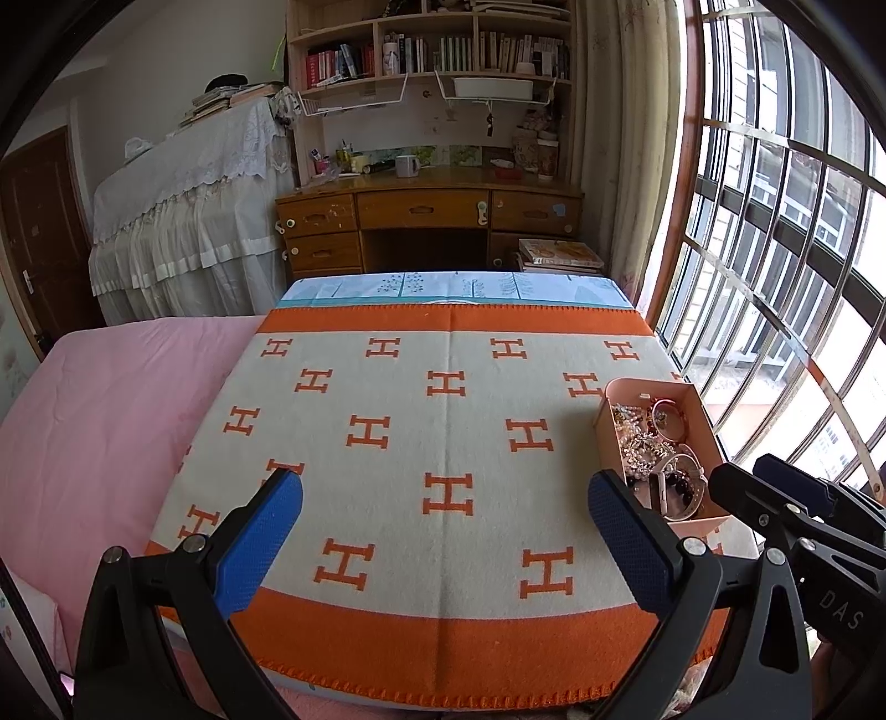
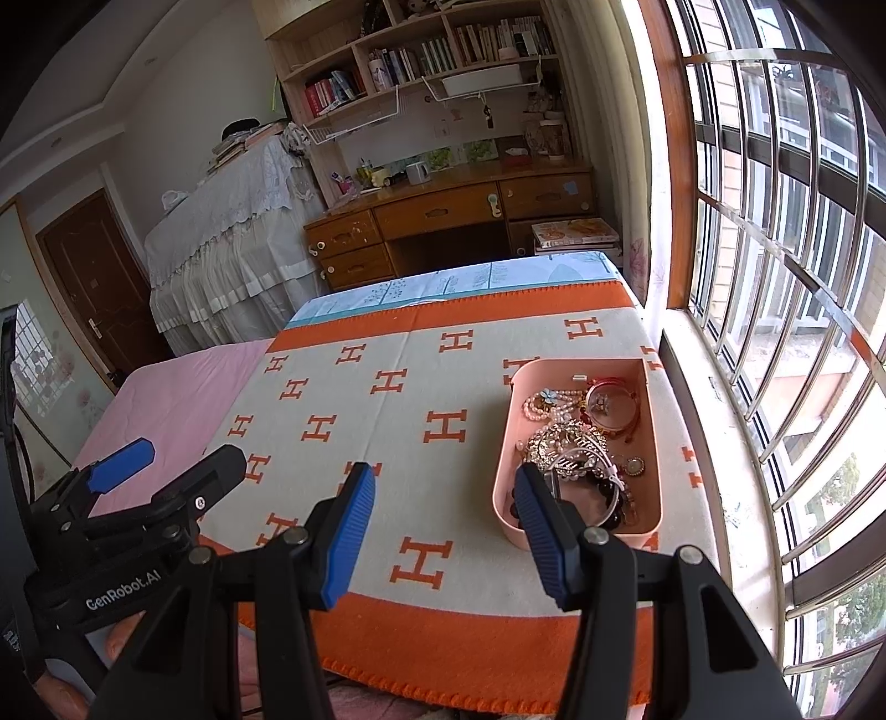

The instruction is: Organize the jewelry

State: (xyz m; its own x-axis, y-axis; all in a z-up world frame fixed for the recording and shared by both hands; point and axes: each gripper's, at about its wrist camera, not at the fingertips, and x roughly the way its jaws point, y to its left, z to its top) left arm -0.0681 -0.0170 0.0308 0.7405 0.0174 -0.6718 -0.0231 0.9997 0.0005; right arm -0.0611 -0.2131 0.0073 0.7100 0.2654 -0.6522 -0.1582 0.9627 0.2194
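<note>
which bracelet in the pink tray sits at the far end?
The red bangle, in the pink plastic tray's far right corner; pearl and dark-bead bracelets lie nearer.

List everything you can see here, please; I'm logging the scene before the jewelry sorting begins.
blanket: one, cream with orange border and orange H marks, spread over the bed.
tray: one, pink, on the blanket's window side.
jewelry: a tangled heap, count unclear, pearl, gold, red and dark pieces, inside the tray.
pink sheet: one, beside the blanket.
desk: one, brown wood, past the bed.
mug: one, white, on the desk.
bookshelf: one, pale wood, above the desk.
window: barred, beside the bed.
left tongs: black with blue pads, open, empty.
right tongs: black with blue pads, open, empty.
</note>
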